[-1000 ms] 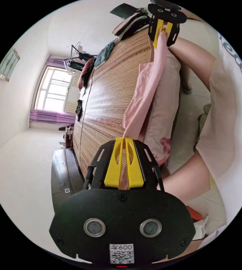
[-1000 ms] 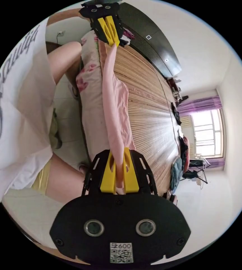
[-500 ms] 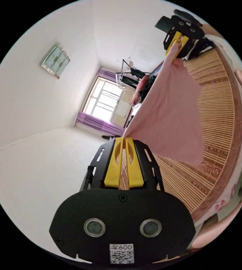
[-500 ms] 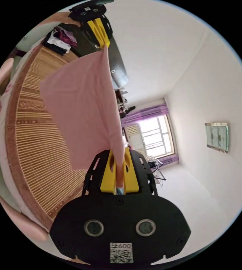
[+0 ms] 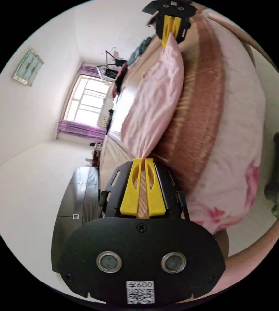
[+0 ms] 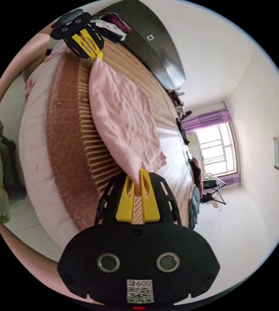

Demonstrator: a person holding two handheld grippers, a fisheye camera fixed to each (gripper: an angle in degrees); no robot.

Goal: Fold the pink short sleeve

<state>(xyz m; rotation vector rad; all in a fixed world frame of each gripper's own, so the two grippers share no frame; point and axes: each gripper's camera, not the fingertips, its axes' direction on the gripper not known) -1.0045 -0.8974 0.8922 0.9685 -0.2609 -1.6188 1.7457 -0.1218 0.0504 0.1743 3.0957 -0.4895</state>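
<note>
The pink short sleeve [image 5: 154, 100] lies spread on the bamboo mat of the bed, its near edge stretched between my two grippers. In the left gripper view, my left gripper [image 5: 142, 159] is shut on one corner of it, and the right gripper [image 5: 171, 34] pinches the other corner at the top. In the right gripper view, the pink short sleeve [image 6: 123, 120] runs from my right gripper [image 6: 139, 171], shut on its corner, up to the left gripper [image 6: 98, 57] at the upper left.
The bamboo mat [image 6: 81, 136] covers a bed with a pink flowered sheet [image 5: 243, 145]. Clothes are piled at the bed's far end [image 6: 194, 197] and by the dark headboard [image 6: 113, 22]. A drying rack [image 6: 215, 188] stands near the window. A person's arm [image 5: 262, 256] borders the frame.
Both grippers have come down from holding the shirt hanging in the air; the shirt now lies on the mat near the bed's edge. Both views have swung with the hands.
</note>
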